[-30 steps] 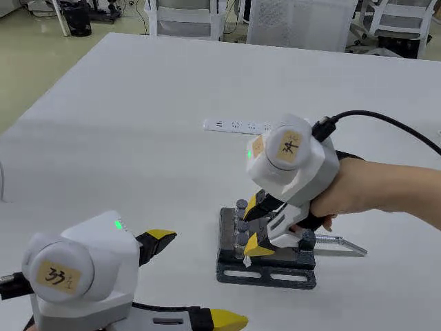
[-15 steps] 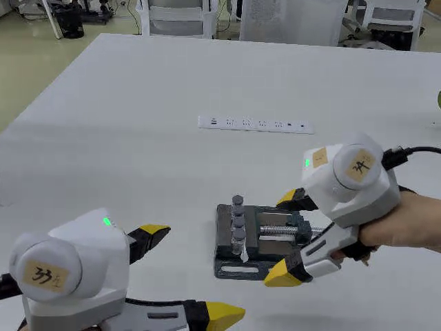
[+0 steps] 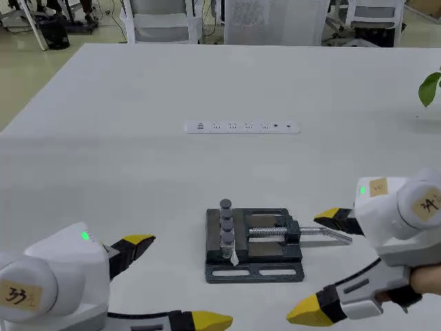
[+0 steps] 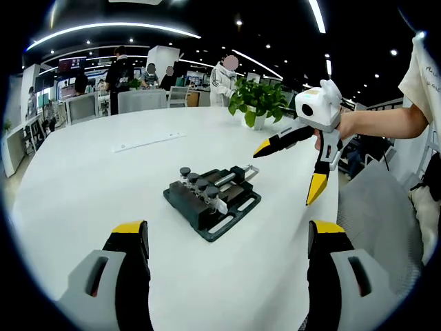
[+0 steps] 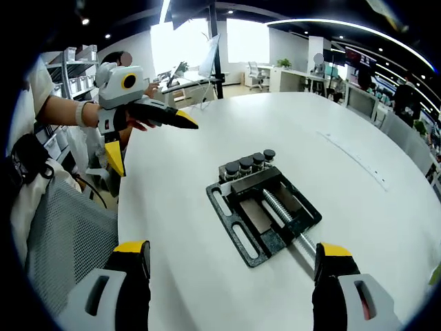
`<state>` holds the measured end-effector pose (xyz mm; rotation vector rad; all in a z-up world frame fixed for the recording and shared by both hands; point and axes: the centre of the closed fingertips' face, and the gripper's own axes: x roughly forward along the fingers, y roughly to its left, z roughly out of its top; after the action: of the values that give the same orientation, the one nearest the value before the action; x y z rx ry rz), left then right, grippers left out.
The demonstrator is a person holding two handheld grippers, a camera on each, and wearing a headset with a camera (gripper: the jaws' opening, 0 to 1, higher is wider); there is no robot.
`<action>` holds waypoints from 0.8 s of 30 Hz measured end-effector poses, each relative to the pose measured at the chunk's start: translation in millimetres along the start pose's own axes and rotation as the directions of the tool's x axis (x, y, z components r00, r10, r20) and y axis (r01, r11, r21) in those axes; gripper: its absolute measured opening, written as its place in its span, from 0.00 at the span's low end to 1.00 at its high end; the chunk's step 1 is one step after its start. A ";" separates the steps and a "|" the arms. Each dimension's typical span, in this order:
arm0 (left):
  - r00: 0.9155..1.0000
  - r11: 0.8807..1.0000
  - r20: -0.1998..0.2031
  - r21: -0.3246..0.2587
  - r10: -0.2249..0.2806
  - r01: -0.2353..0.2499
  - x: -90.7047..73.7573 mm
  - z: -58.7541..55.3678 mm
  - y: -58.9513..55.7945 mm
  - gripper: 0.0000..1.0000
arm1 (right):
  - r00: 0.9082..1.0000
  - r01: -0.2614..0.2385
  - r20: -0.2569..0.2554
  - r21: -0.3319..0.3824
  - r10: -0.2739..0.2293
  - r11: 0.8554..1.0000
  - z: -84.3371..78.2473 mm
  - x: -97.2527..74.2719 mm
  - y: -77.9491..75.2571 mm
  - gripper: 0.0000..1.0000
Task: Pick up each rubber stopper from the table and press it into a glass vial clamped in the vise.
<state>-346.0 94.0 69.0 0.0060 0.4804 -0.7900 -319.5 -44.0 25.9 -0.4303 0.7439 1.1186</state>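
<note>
A black vise point(image 3: 265, 256) sits on the white table with several glass vials point(image 3: 226, 226) clamped in a row, each topped by a grey stopper. My left gripper point(image 3: 176, 281) is at the bottom left, open and empty, a short way left of the vise. At the bottom right, my right gripper point(image 3: 315, 265) stands wide open and empty, just right of the vise. The left gripper view looks between its own jaws at the vise point(image 4: 215, 201), the vials point(image 4: 198, 185) and the right gripper point(image 4: 286, 172). In the right gripper view, the vise point(image 5: 265, 210) and vials point(image 5: 248, 164) lie ahead, with the left gripper point(image 5: 153, 146) beyond.
A white power strip point(image 3: 241, 127) lies across the table behind the vise. Chairs point(image 3: 162, 17) stand past the far edge. A green leaf point(image 3: 428, 88) shows at the right edge; a potted plant point(image 4: 258, 100) stands on the table. The vise's screw handle point(image 3: 324, 234) points right.
My right gripper has drawn back from above the vials to the right and toward me, with its jaws spread wider. The head camera has shifted. The left gripper has kept its place.
</note>
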 end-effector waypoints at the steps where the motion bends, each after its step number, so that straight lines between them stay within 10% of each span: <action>1: 1.000 1.000 0.002 -0.001 0.004 -0.004 -1.5 0.4 1.3 0.96 | 1.000 0.000 -0.003 0.007 0.000 1.000 -4.0 -2.4 2.0 0.99; 24: 0.999 0.999 -0.016 0.003 0.044 -0.044 -9.9 0.0 3.3 0.99 | 0.991 0.029 0.122 0.169 -0.050 0.985 -22.6 -24.2 19.7 0.99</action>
<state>-349.7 103.0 72.5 0.0255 0.4930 -0.7479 -350.5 -66.7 28.9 -0.2291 0.7084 1.0270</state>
